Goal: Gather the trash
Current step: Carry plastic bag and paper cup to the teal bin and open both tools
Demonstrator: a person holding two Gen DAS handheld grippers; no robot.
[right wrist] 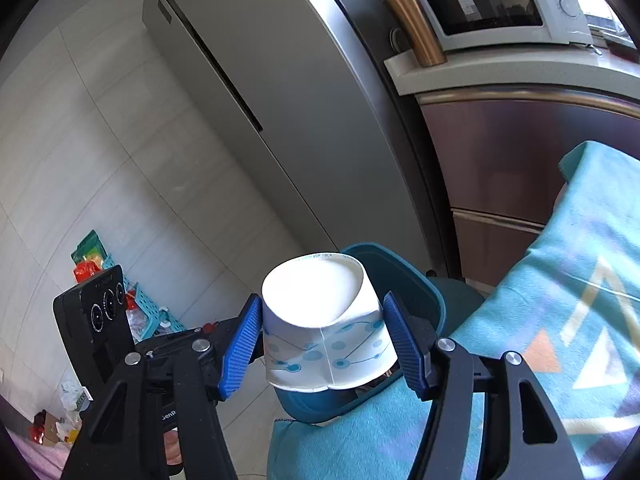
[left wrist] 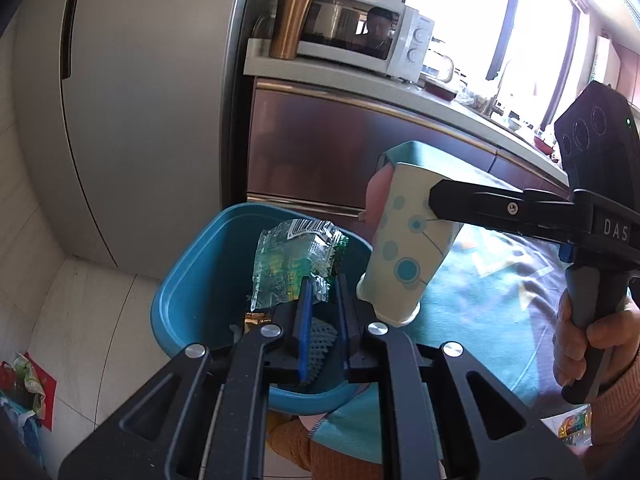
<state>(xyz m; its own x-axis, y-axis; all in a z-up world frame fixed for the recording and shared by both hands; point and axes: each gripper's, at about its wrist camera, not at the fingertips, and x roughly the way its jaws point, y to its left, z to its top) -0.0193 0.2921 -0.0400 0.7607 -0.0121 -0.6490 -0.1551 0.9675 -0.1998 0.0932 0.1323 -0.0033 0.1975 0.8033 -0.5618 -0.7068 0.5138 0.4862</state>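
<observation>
My left gripper (left wrist: 322, 284) is shut on a crumpled clear plastic wrapper (left wrist: 294, 266) with green print and a barcode, held over the open blue bin (left wrist: 180, 292). My right gripper (right wrist: 322, 330) is shut on a white paper cup (right wrist: 326, 320) with blue dots, squeezed at its sides, bottom facing the camera. The cup (left wrist: 404, 240) also shows in the left wrist view, tilted just right of the bin beside the table edge. The bin (right wrist: 404, 280) lies behind and below the cup in the right wrist view.
A teal patterned tablecloth (right wrist: 560, 320) covers the table at right. A grey fridge (left wrist: 140, 120) and a counter with a microwave (left wrist: 360, 36) and copper tumbler (left wrist: 290, 20) stand behind. Bags and a blue basket (right wrist: 136, 300) sit on the tiled floor at left. Another wrapper (left wrist: 576, 426) lies on the table.
</observation>
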